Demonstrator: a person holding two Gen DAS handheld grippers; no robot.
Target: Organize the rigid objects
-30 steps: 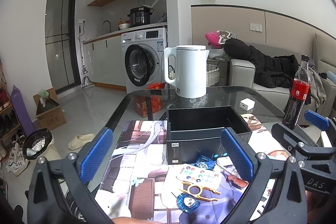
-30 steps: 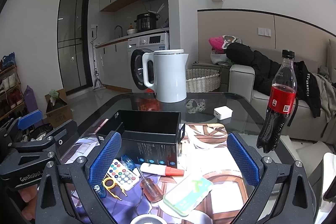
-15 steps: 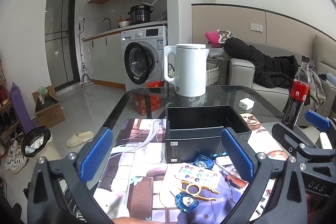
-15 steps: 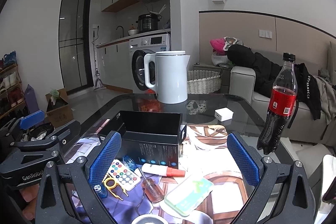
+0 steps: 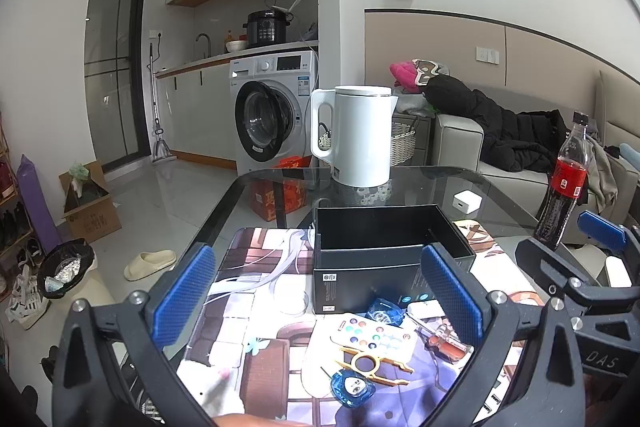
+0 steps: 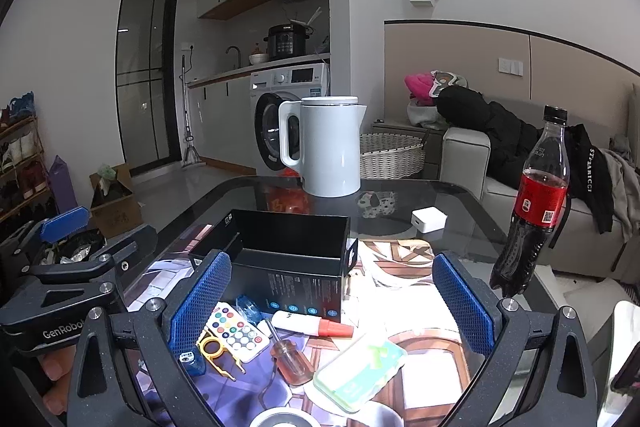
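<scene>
Black open-top cardboard box (image 5: 384, 251) sits mid-bench, small items loose in front of it.

Left wrist: left gripper (image 5: 316, 291) fingers released, spread wide, grasping nothing, above the dark glass bench (image 5: 424, 183). White multi-button remote (image 5: 376, 335), yellow plastic tool (image 5: 374, 365) and blue round tag (image 5: 354, 385) lie just before the box.
Right wrist: right gripper (image 6: 330, 303) fingers released, empty. Clear-handled screwdriver (image 6: 290, 359), white-and-red tube (image 6: 312, 323) and pale green flat case (image 6: 360, 373) lie near the box; cola bottle (image 6: 536, 203) stands well right.
</scene>
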